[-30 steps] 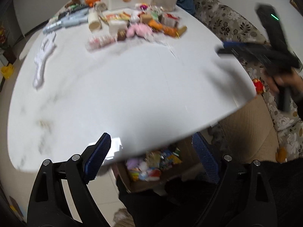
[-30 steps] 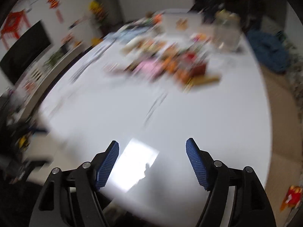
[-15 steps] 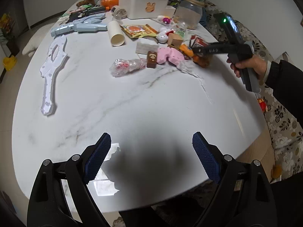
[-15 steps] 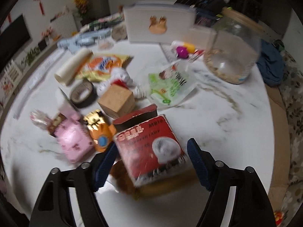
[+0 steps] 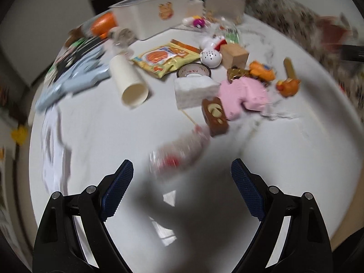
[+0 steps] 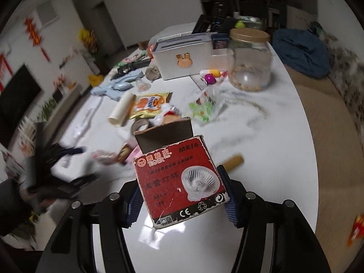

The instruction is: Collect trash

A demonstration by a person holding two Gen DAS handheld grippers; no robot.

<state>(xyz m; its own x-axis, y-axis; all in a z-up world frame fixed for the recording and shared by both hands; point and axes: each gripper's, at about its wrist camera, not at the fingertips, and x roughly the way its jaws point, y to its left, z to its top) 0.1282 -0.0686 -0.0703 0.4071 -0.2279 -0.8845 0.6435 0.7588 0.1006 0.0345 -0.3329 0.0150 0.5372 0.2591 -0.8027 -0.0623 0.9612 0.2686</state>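
My right gripper (image 6: 180, 195) is shut on a red lamp box (image 6: 179, 179) with its flap open, held above the white marble table (image 6: 261, 159). My left gripper (image 5: 182, 186) is open and empty, low over the table, just short of a crumpled clear wrapper with red print (image 5: 179, 152). Beyond it lie a brown chocolate wrapper (image 5: 215, 116), a pink foam piece (image 5: 243, 95), a white sponge block (image 5: 193, 88), a paper cup on its side (image 5: 129, 82) and a yellow snack bag (image 5: 166, 59). The left gripper also shows blurred in the right wrist view (image 6: 66, 157).
At the far side stand a white storage box with a rabbit mark (image 6: 182, 56) and a glass jar (image 6: 250, 59). A tape roll (image 5: 194, 70), wooden cube (image 5: 234, 54), orange toys (image 5: 261, 71) and a light-blue toy gun (image 5: 75, 79) lie around. A sofa (image 6: 329, 136) borders the table's right.
My right gripper has closed on the red lamp box and lifted it off the table. My left gripper has moved forward toward the clear wrapper and the trash pile.
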